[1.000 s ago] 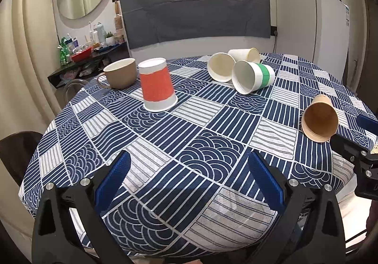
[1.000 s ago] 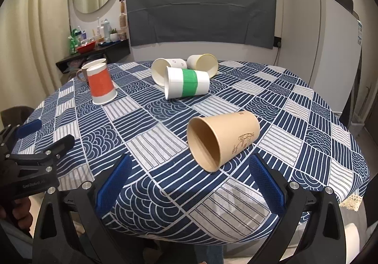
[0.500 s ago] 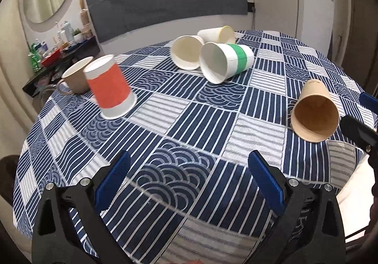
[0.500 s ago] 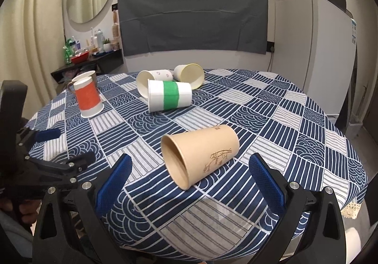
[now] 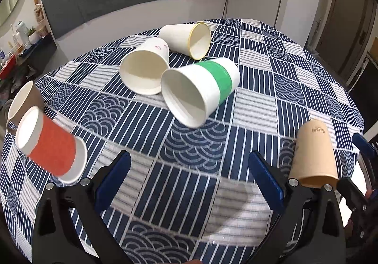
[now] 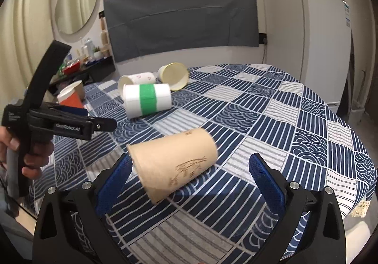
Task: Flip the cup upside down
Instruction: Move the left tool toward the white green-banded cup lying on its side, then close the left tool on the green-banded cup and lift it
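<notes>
A tan paper cup [image 6: 174, 162] lies on its side on the patterned tablecloth; it also shows in the left wrist view [image 5: 315, 153]. My right gripper [image 6: 189, 183] is open, its blue pads either side of the tan cup and just short of it. My left gripper [image 5: 189, 181] is open and empty above the cloth, facing a white cup with a green band [image 5: 200, 89] that lies on its side. A red cup [image 5: 50, 147] stands upside down at the left. Two white cups [image 5: 146, 67] [image 5: 189, 37] lie on their sides behind.
A brown mug [image 5: 22, 101] stands behind the red cup. The round table's edge [image 6: 354, 193] curves close at the right. A white fridge [image 6: 307, 34] and a grey covered board [image 6: 179, 18] stand behind the table. The left gripper's body [image 6: 59, 122] is at the right view's left.
Both grippers have moved forward over the table. The left one has swung right toward the green-banded cup; the right one has closed in on the tan cup. Both stay open.
</notes>
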Motion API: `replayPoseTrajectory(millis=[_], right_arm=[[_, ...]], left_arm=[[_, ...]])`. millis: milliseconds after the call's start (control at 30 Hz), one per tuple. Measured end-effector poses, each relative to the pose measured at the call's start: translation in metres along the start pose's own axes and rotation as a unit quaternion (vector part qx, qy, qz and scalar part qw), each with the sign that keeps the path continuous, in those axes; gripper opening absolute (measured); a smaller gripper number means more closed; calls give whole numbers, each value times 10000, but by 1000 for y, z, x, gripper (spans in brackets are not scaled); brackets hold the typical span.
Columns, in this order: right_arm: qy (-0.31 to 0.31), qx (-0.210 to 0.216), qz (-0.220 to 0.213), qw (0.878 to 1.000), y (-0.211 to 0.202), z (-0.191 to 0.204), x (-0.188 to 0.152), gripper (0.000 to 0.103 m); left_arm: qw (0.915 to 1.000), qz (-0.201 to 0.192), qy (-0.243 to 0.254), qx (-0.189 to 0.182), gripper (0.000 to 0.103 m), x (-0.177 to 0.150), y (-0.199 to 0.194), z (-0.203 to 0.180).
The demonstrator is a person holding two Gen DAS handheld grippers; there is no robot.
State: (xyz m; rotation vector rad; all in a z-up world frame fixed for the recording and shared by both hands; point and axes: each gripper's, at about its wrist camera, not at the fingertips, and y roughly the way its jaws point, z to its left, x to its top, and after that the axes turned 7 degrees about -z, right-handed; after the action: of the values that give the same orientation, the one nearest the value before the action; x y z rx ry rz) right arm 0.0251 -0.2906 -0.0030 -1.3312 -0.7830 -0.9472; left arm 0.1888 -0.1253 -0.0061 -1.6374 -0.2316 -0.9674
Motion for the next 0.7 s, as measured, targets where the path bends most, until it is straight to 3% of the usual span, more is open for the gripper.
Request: replayPoseTrajectory(millis=[200, 367, 467, 567, 633, 700], right_arm=[[45, -35, -31, 10000, 5, -10, -1, 95], [91, -108, -36, 9999, 5, -18, -2, 95], [172, -147, -29, 9997, 5, -24, -4, 95], [213, -171, -30, 9996, 4, -27, -5, 95], [214, -177, -13, 9996, 4, -28, -5, 95], [223, -188, -10, 9996, 3, -29, -6, 95]], left_arm=[[9996, 88, 85, -245, 97, 25, 20, -9], [9984, 234, -46, -520, 85, 36, 34, -14], [9978, 344, -56, -566, 70, 37, 42, -18], [9971, 359, -113, -662, 44, 38, 46, -18], [9968, 350, -160, -699, 19, 39, 49, -18], [9972, 329, -167, -650, 10, 38, 51, -17]])
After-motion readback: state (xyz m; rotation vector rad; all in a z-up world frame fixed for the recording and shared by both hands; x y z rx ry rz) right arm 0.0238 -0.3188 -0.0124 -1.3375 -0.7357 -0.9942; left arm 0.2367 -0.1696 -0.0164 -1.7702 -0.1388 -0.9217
